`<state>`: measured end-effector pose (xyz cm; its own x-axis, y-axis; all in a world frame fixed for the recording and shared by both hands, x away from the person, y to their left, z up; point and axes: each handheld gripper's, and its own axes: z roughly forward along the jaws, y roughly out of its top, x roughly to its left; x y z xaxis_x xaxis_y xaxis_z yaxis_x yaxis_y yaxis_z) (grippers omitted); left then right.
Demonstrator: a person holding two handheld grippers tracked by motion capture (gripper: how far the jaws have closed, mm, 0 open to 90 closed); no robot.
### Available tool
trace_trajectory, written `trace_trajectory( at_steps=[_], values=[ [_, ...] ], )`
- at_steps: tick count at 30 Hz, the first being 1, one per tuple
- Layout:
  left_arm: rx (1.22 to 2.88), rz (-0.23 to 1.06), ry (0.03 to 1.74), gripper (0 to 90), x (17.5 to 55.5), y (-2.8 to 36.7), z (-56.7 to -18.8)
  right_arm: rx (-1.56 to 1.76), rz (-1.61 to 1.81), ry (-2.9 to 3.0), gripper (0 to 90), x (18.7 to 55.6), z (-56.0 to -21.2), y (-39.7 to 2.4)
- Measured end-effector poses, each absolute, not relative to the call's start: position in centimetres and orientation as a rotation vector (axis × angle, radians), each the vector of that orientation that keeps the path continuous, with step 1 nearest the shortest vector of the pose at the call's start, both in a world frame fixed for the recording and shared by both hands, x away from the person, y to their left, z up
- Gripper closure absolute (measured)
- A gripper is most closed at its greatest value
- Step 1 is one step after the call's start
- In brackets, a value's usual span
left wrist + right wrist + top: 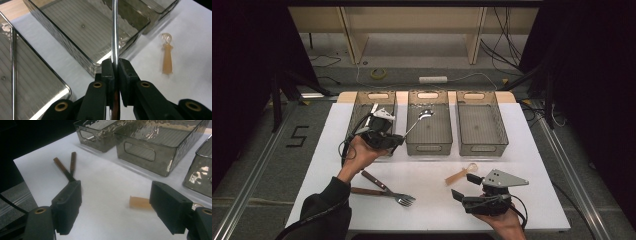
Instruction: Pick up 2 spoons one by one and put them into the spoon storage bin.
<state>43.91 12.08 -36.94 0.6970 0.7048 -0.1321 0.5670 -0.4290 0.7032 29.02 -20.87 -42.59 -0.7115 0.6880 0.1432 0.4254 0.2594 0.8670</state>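
Metal spoon [418, 120] up in the air over the middle bin [429, 100], handle pinched tight in the left gripper [115, 65] fingers [108, 72], bowl end out over the bin floor. Plenty of room around the spoon. Middle bin bare inside; right bin [481, 100] bare too. Something thin and shiny in the left bin [362, 102], too hidden to name. Right gripper [464, 186] low over the desk [532, 165], fingers wide apart, nothing between. Small wooden spoon [461, 174] flat on the desk just beside it. Two forks [384, 189] with brown handles crossed on the near left, well apart from the bins.
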Motion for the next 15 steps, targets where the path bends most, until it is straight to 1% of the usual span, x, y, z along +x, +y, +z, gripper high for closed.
trace_trajectory(
  at_steps=[5, 15],
  values=[
    [2.132, 0.245, 0.995, 82.7, 45.4, 11.3, -37.1, 1.033, 1.433, 2.268, 26.9, 29.0, -42.6, -21.0],
    [2.113, 0.255, 1.022, 82.8, 47.3, 10.4, -36.9, 1.036, 1.441, 2.265, 26.9, 29.0, -42.6, -21.0]
  ],
)
